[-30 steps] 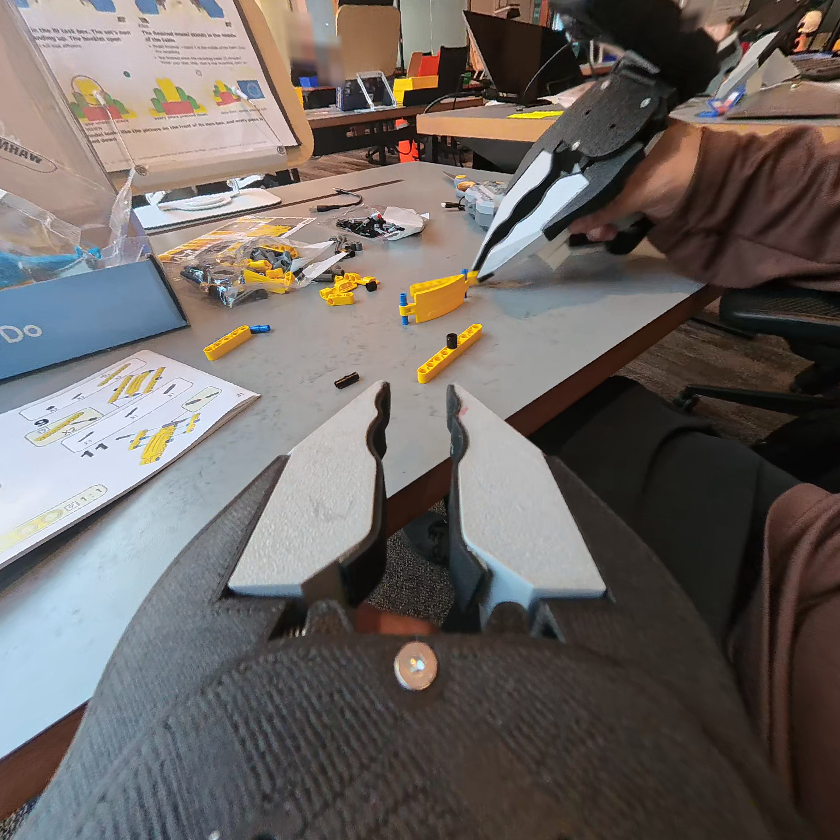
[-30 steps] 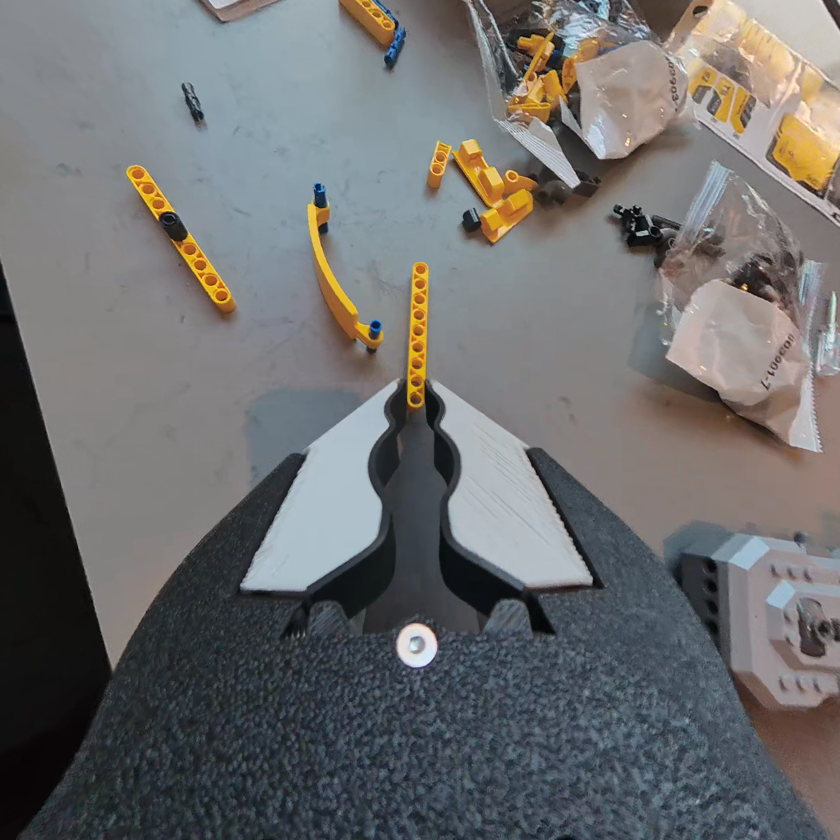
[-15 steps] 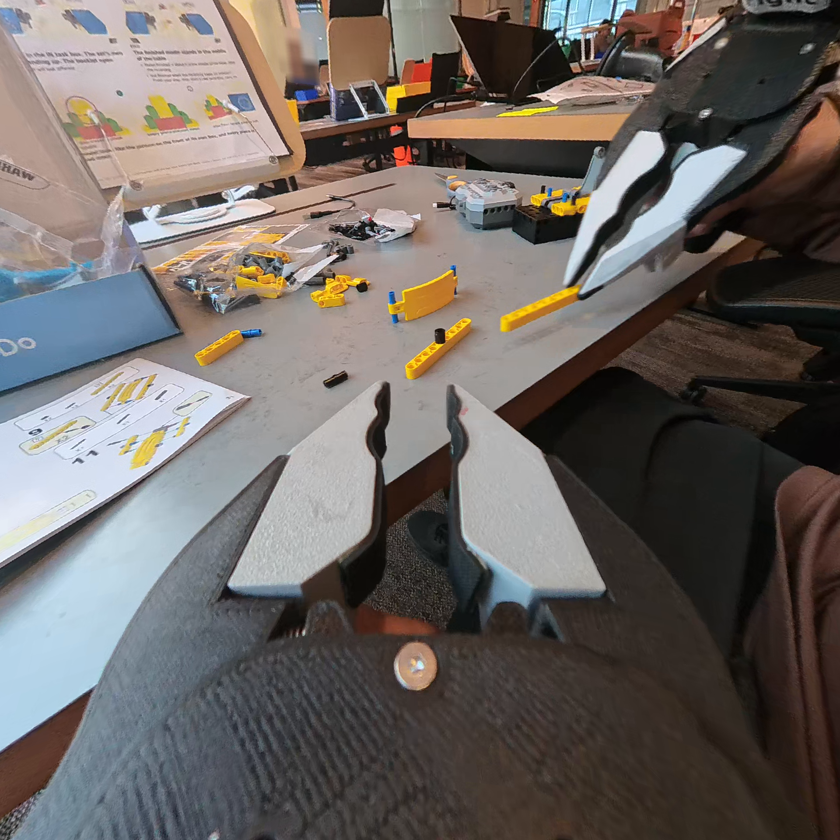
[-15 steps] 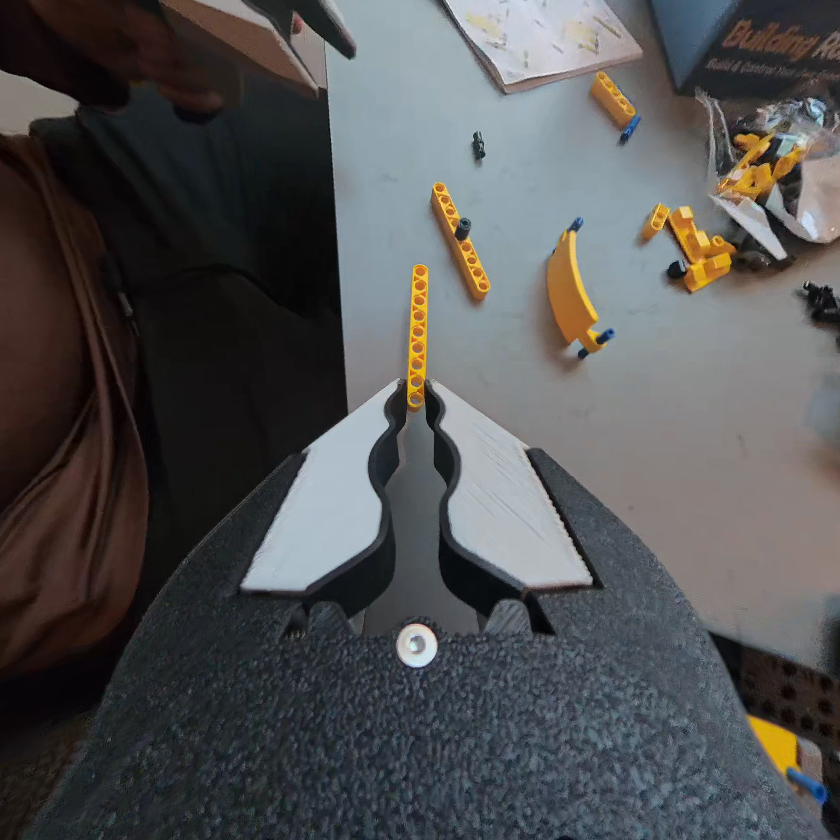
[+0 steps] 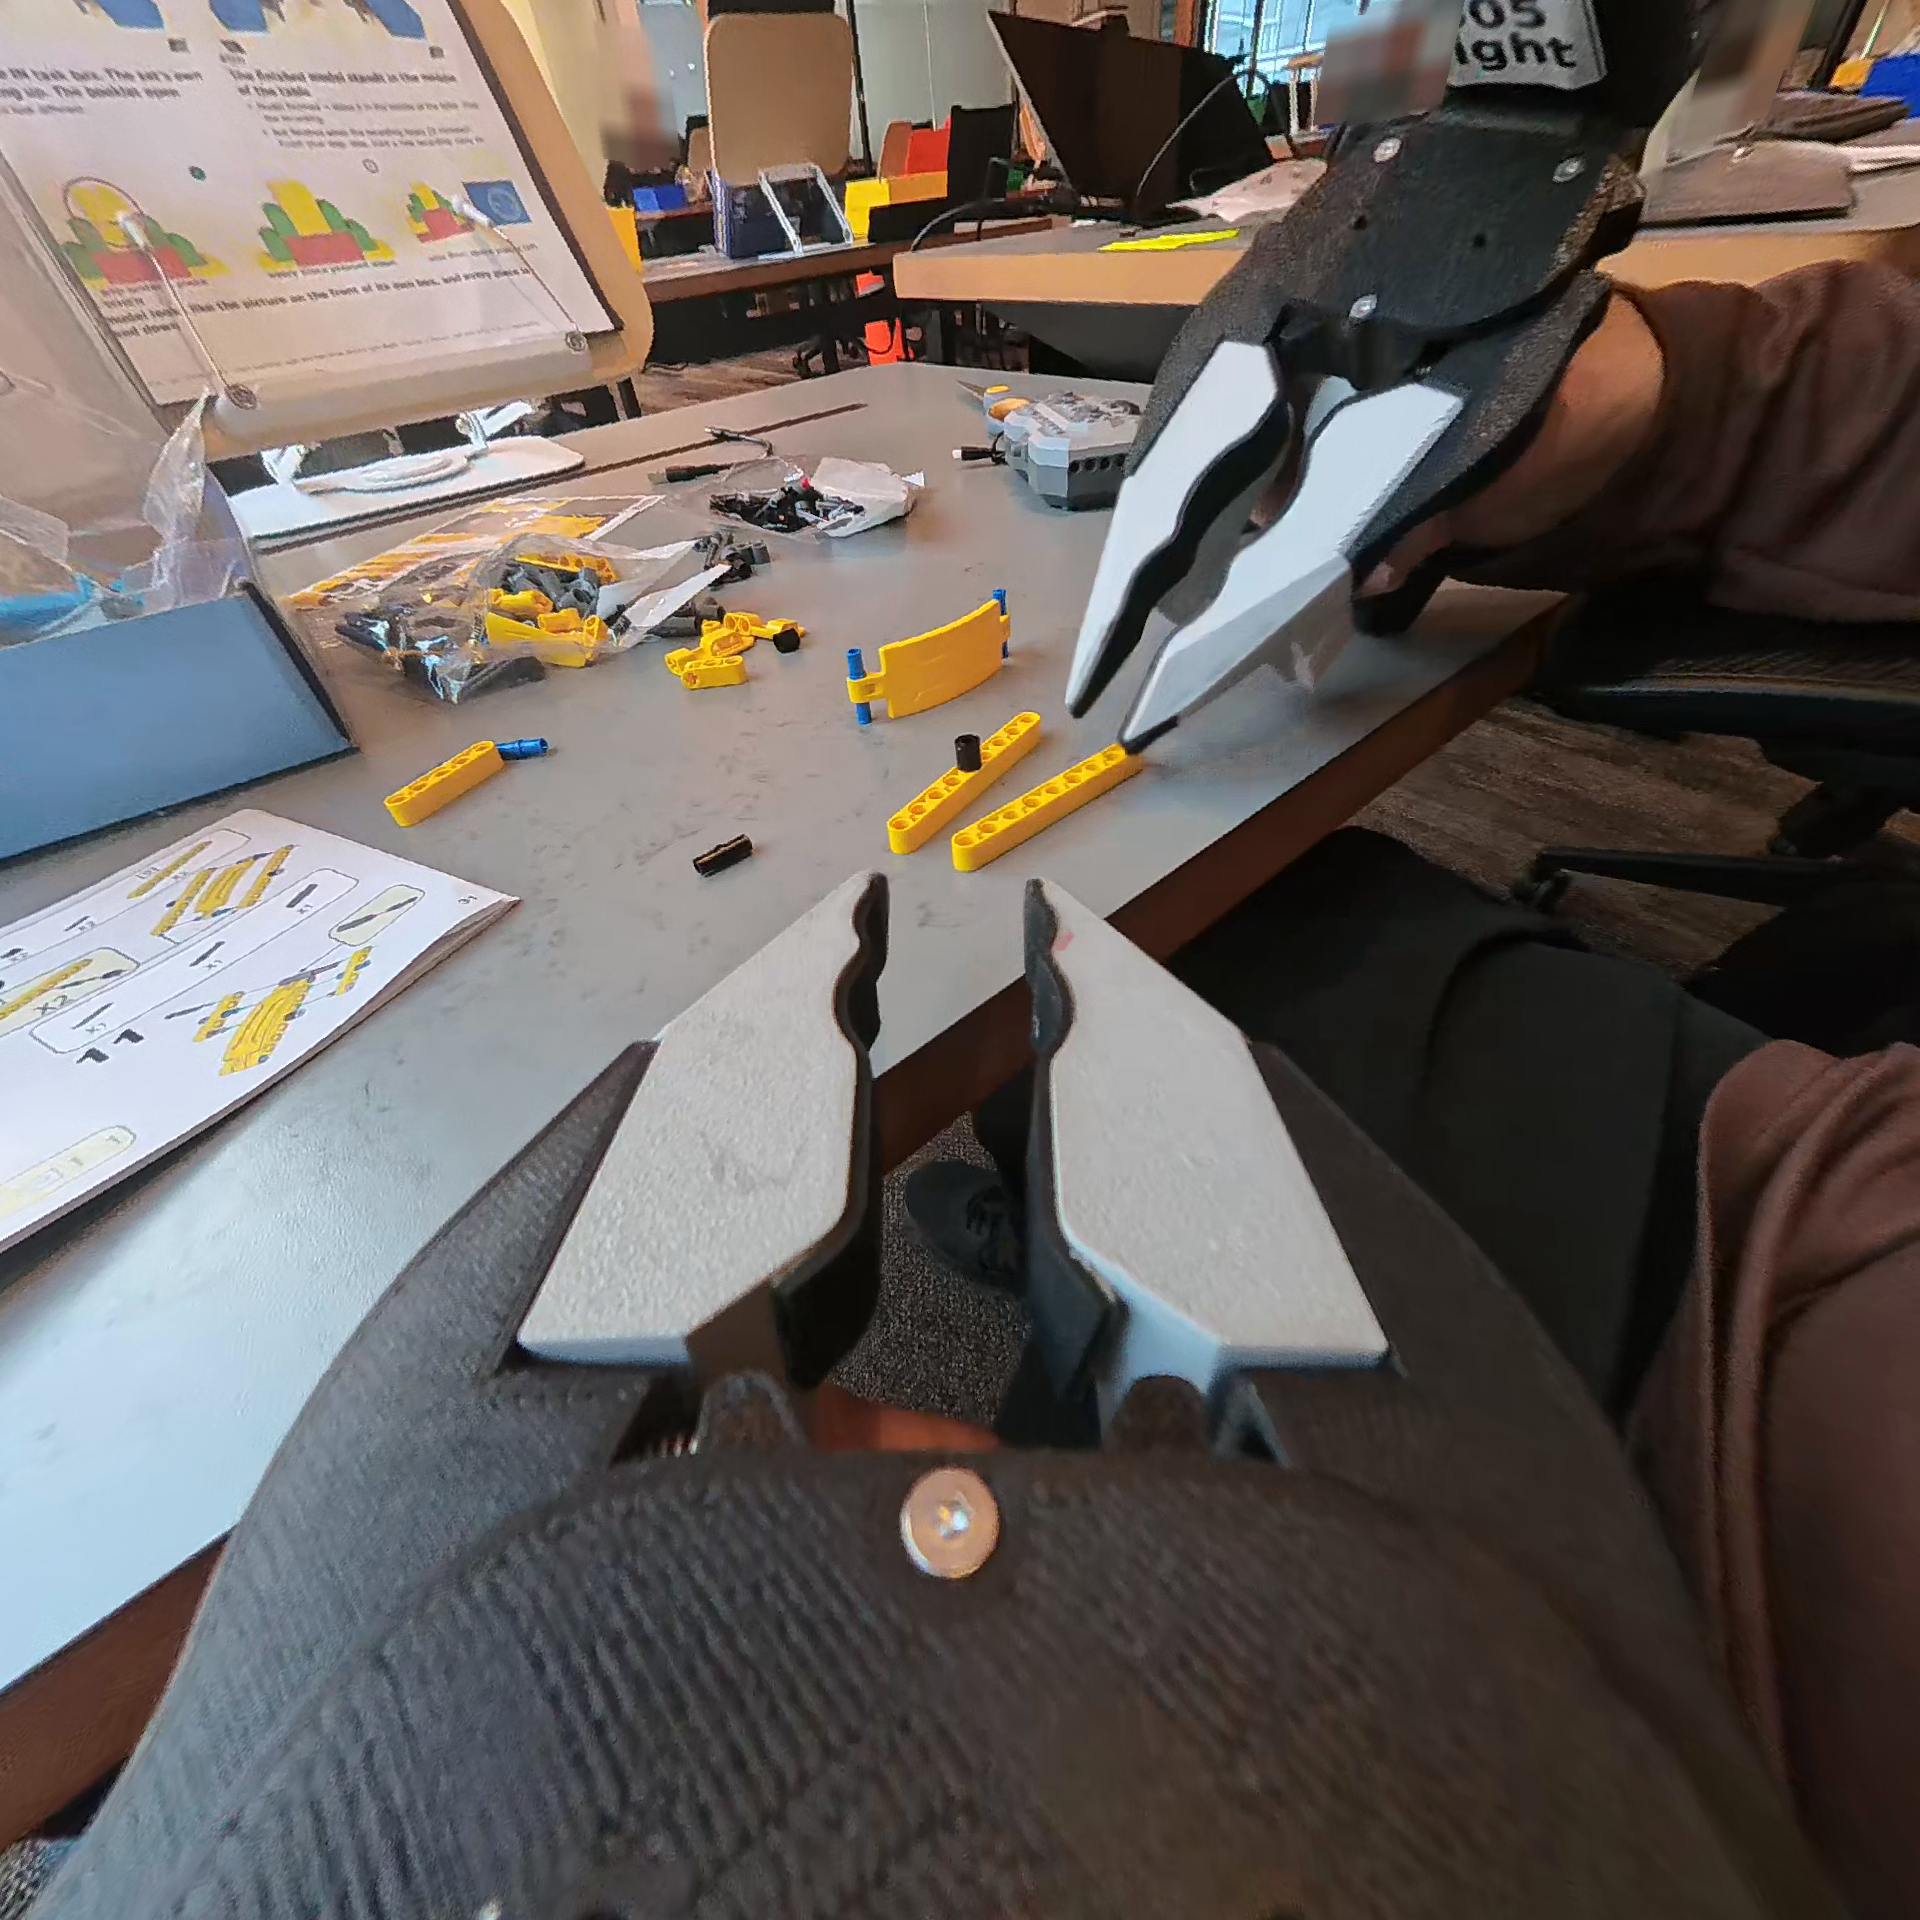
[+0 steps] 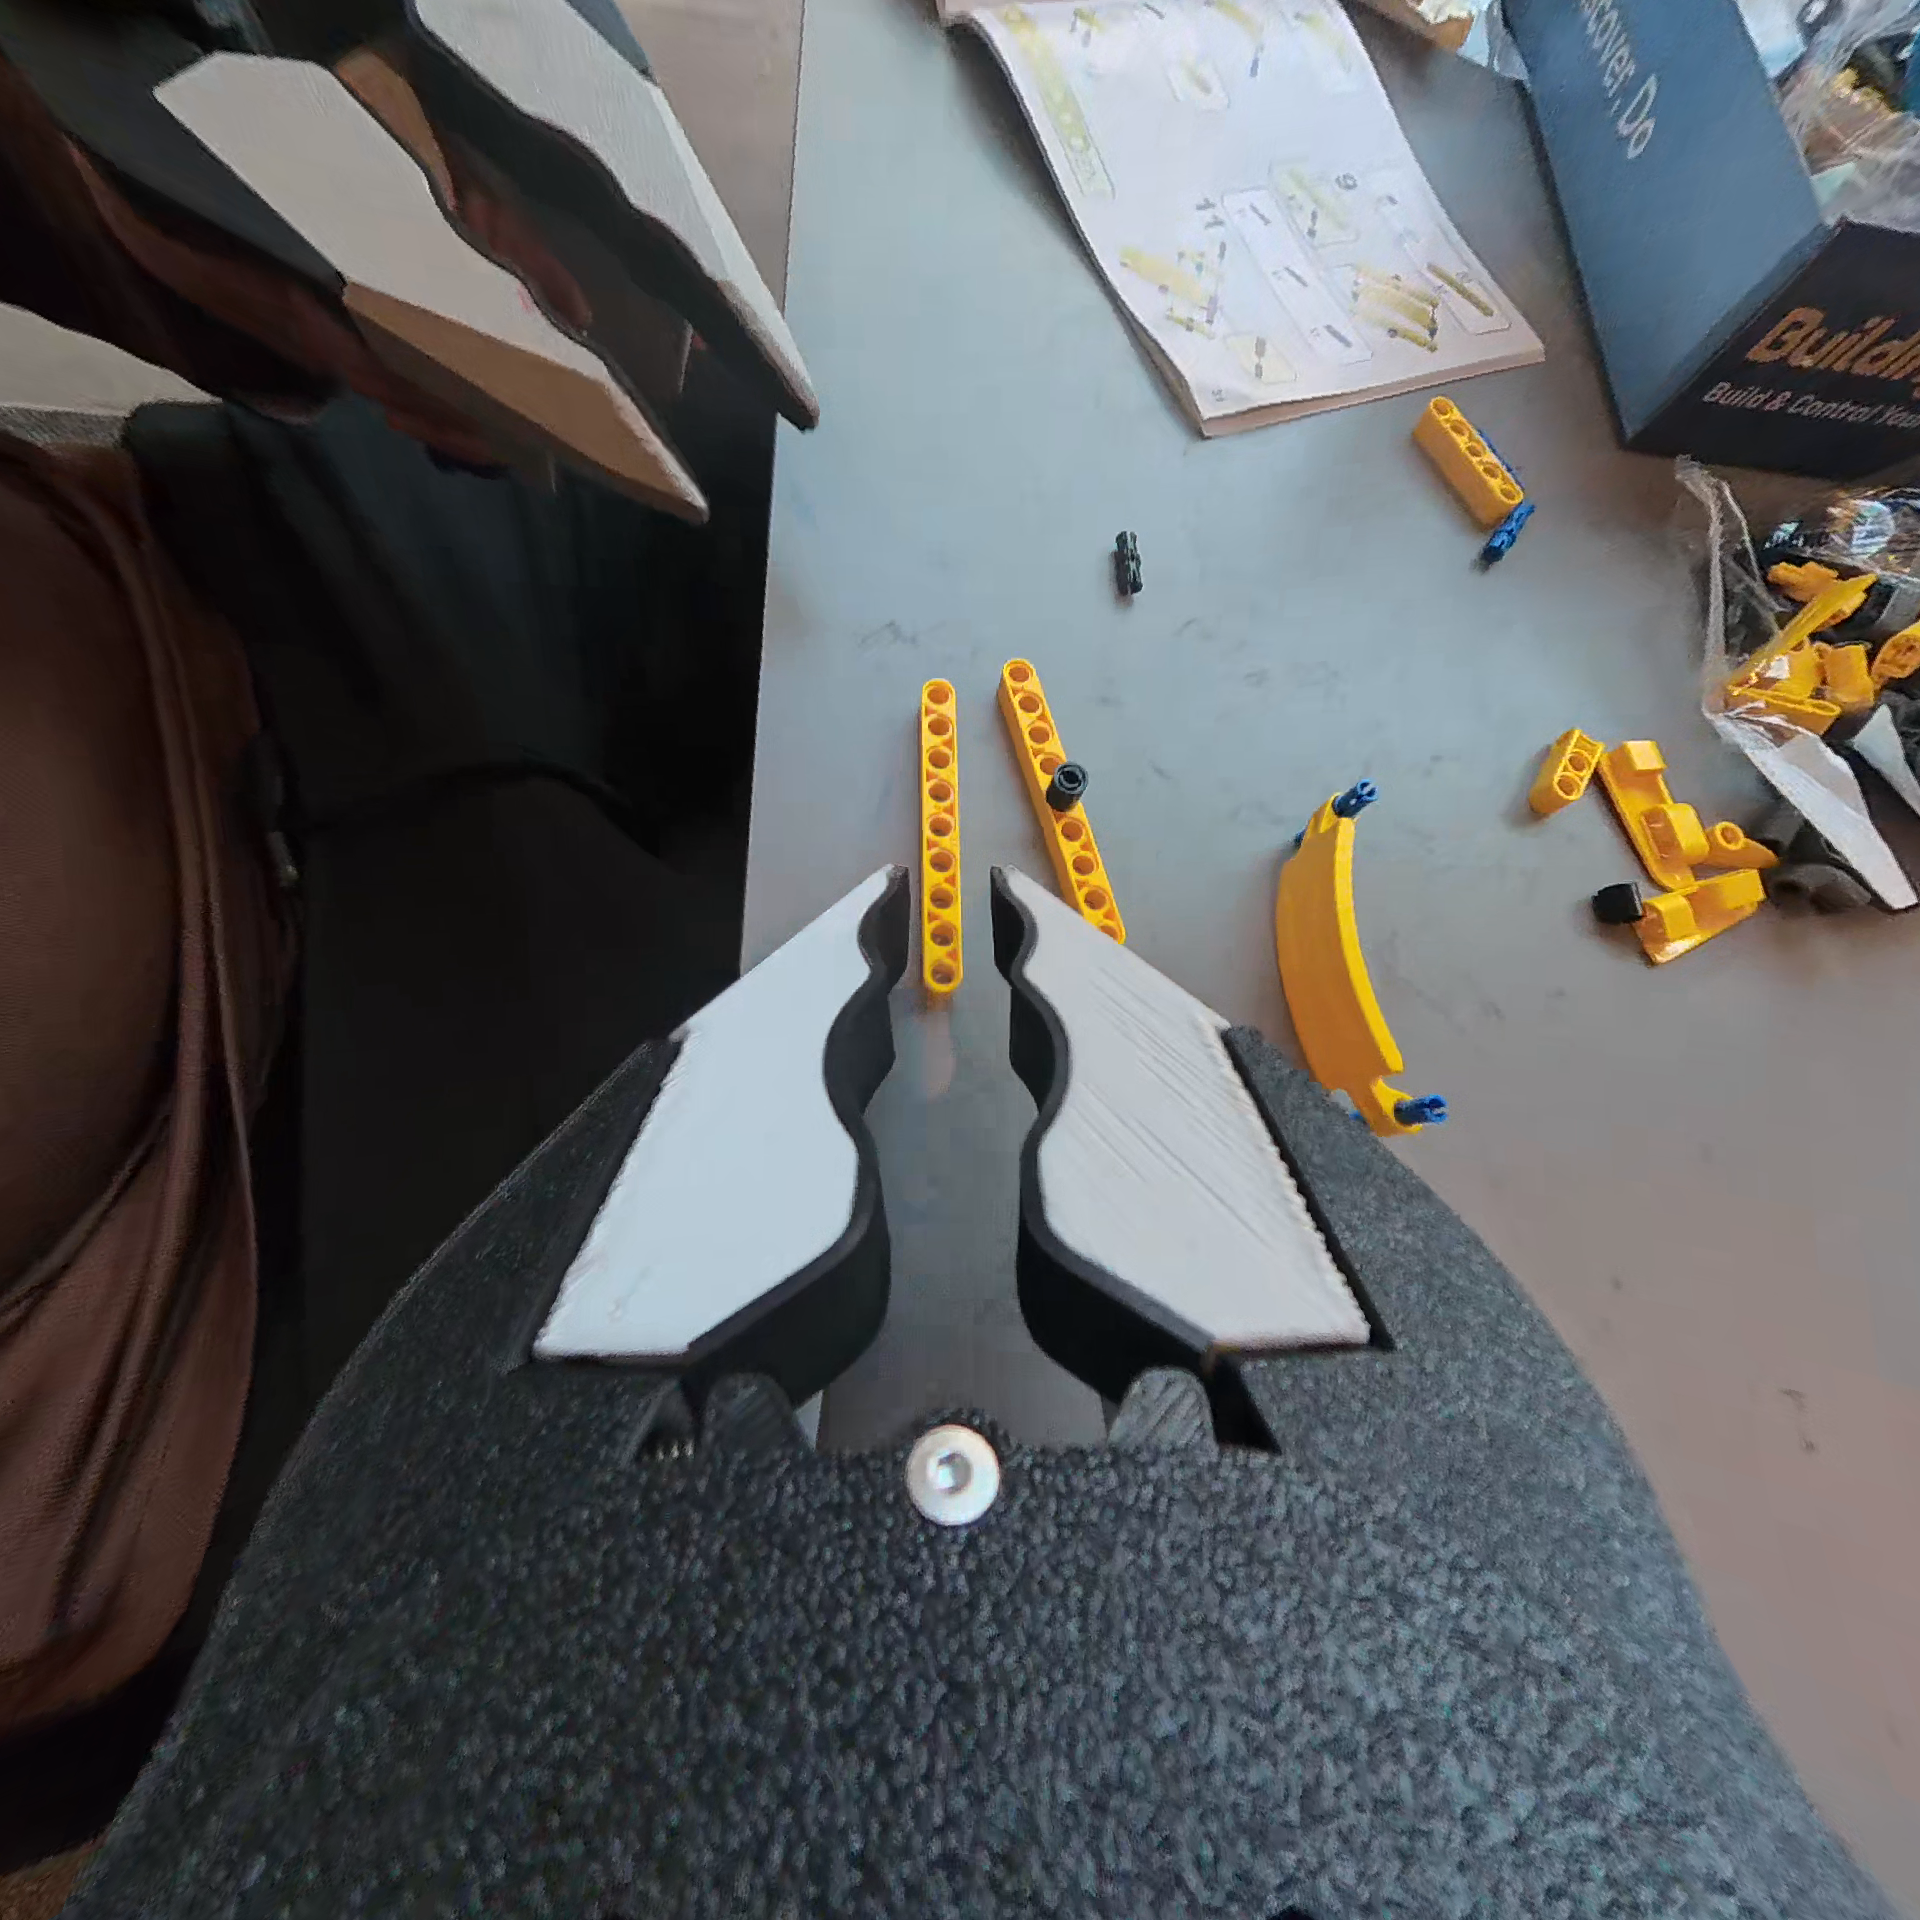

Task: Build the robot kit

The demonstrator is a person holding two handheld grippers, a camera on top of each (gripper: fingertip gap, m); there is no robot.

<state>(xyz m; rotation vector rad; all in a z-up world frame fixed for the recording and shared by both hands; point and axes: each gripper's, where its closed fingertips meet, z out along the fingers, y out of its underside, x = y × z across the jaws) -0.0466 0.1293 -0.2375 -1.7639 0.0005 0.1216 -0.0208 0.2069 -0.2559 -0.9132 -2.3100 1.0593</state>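
My right gripper point(image 6: 943, 883) is open, its tips either side of the near end of a long yellow holed beam point(image 6: 939, 831) that lies flat on the grey table point(image 6: 1351, 1351) by its edge; it also shows in the left wrist view point(image 5: 1107, 717), over that beam point(image 5: 1044, 805). A second yellow beam point(image 6: 1060, 800) with a black pin in it lies beside it. A curved yellow panel point(image 6: 1330, 966) with blue pins lies to the right. My left gripper point(image 5: 956, 904) is open and empty, held off the table's edge above a person's lap.
A short yellow beam point(image 6: 1465, 462) with a blue pin, a loose black pin point(image 6: 1128, 561), small yellow parts point(image 6: 1652, 842), bags of parts point(image 5: 520, 613), an open instruction booklet point(image 6: 1247, 187), a dark blue box point(image 6: 1704, 208) and a grey motor block point(image 5: 1070, 447) lie on the table. The left gripper's tips are roughly 9 cm from the right gripper's. Left tips and right tips are each some 20 cm from the short yellow beam point(image 6: 1465, 462). Seen from the left wrist view point(image 5: 454, 774) as well.
My right gripper carried the long beam from the table's middle to its near edge, set it down beside the pinned beam and opened. My left gripper stayed put.
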